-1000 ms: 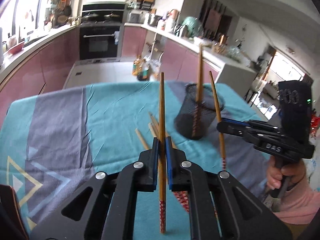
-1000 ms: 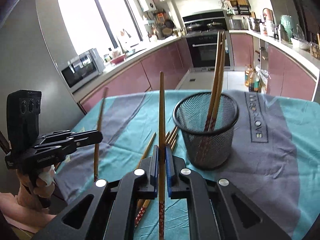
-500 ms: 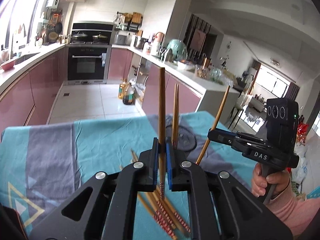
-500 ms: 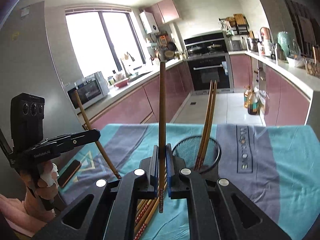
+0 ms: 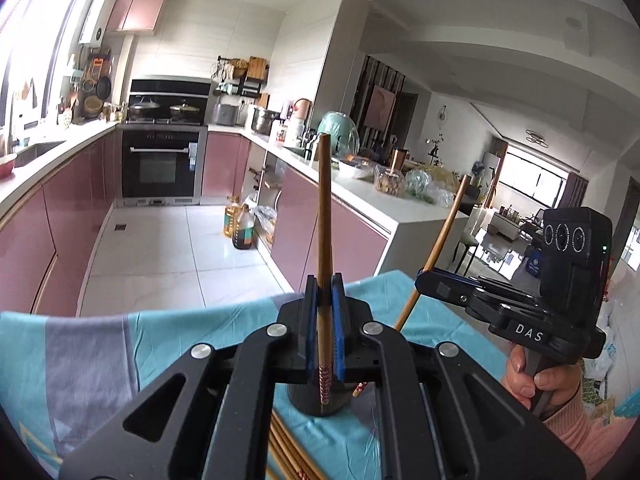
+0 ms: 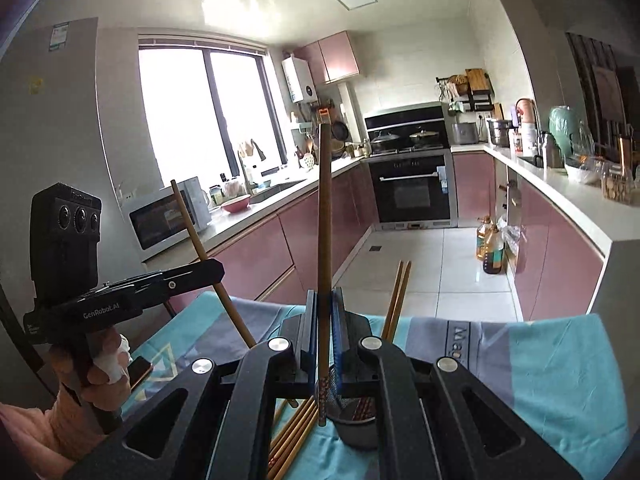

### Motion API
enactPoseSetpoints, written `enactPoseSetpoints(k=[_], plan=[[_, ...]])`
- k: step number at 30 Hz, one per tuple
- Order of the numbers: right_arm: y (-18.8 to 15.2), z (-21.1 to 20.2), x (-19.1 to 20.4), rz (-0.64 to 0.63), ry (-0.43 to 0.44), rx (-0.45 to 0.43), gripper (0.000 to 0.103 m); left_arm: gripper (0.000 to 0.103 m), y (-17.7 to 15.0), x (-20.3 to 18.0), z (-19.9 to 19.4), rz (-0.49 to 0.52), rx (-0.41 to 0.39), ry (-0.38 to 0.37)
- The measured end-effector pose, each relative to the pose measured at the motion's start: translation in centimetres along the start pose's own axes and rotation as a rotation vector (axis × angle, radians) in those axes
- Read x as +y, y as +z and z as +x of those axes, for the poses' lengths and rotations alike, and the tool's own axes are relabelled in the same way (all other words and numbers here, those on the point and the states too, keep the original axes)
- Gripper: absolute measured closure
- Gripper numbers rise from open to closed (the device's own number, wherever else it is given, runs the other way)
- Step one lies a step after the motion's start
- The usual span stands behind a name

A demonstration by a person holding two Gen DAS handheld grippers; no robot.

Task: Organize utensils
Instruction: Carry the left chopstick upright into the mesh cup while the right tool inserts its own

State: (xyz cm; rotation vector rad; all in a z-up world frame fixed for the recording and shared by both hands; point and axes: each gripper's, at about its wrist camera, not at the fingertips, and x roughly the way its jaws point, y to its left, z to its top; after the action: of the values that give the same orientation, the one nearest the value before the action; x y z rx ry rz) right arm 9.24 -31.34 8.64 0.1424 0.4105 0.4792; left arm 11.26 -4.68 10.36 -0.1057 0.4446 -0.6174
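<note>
Chopsticks are held one per gripper, both raised above the teal cloth [image 5: 168,344]. The left gripper [image 5: 324,320] has its blue pads pressed tight on a chopstick [image 5: 324,220] that stands close to upright, long axis vertical, plain end up and red-patterned end down over the mesh cup [image 5: 320,402]. The right gripper [image 6: 324,336] pinches its own chopstick [image 6: 323,208] the same way: near vertical, patterned tip pointing down just at the cup's [image 6: 356,420] left rim; whether it touches the rim I cannot tell. Seen from the opposite camera, each held stick looks tilted, its top leaning outward. Two chopsticks [image 6: 396,300] already stand in the cup, leaning slightly right, tops up. Loose chopsticks [image 6: 292,436] lie flat on the cloth just left of the cup, running diagonally, patterned ends toward the camera. Each hand grips its tool's handle: the right hand [image 5: 540,384] and the left hand [image 6: 104,368].
</note>
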Motion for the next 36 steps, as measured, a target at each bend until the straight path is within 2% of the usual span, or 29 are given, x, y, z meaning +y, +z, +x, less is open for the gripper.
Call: enactPoseSetpoints(k=[7, 15, 26, 36], plan=[[0.3, 1.7, -0.6, -0.019, -0.033, 0.005, 0.097, 0.096, 0.8, -0.9, 2.6, 0.025, 0.024, 0.007], [-1.3, 4.9, -1.9, 0.003, -0.059, 0.092, 0.097, 0.096, -1.0, -0.9, 5.9, 0.06, 0.106, 0.021], [-3.2, 7.4, -2.9, 0.041, -0.055, 0.238, 0.097, 0.096, -4.0, -0.2, 9.5, 0.108, 0.247, -0.019], [-4.2, 8.8, -4.0, 0.082, -0.076, 0.282, 0.097, 0.095, -4.2, 0.6, 11.9, 0.1, 0.285, -0.002]])
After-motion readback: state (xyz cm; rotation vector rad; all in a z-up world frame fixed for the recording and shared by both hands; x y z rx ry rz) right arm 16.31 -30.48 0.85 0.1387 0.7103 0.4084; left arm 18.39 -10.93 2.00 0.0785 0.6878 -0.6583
